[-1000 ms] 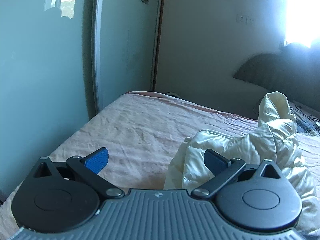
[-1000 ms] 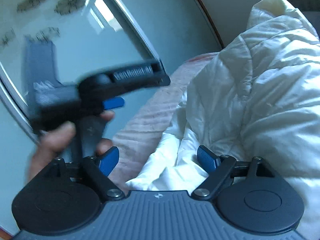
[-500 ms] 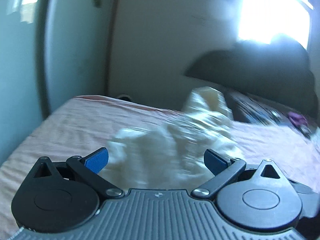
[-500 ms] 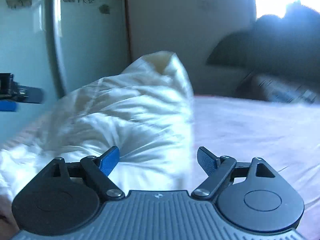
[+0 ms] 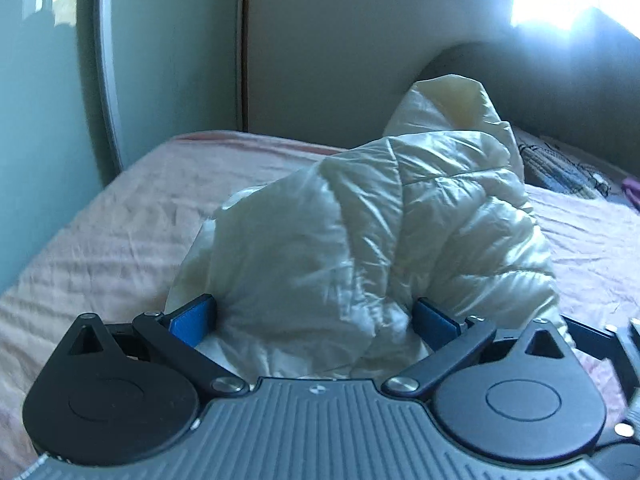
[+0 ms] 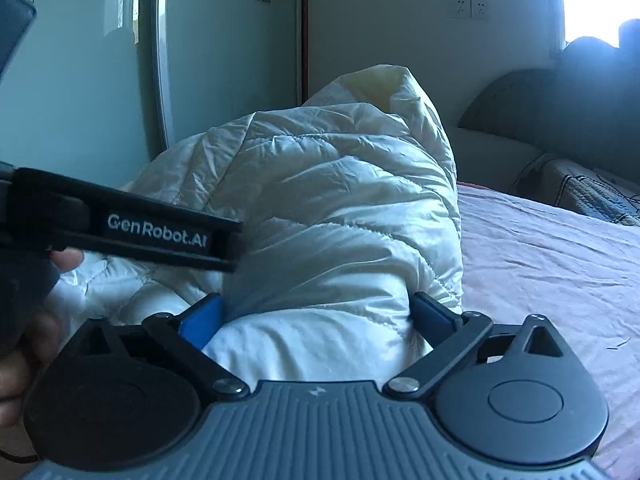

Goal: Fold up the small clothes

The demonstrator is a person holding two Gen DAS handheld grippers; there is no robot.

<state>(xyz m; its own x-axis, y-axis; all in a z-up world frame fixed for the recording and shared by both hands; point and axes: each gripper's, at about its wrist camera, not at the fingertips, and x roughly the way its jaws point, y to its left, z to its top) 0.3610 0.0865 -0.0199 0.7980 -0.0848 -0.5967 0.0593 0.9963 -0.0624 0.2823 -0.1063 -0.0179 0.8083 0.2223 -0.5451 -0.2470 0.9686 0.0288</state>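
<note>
White lettering reading "GenRobot.AI" stands on the side of the black bar-shaped body of the left gripper (image 6: 132, 226), seen at nine o'clock in the right wrist view. A small white logo mark on each grey ribbed gripper housing is too small to read.

Pink wrinkled bedsheet (image 5: 132, 216) covers the bed. Far left: pale green glossy wardrobe door (image 6: 224, 60) with flower decals. Far right: dark curved padded headboard (image 6: 532, 108) against wall; white wall sockets (image 6: 472, 8) above it; patterned dark pillow (image 5: 560, 168) below.
</note>
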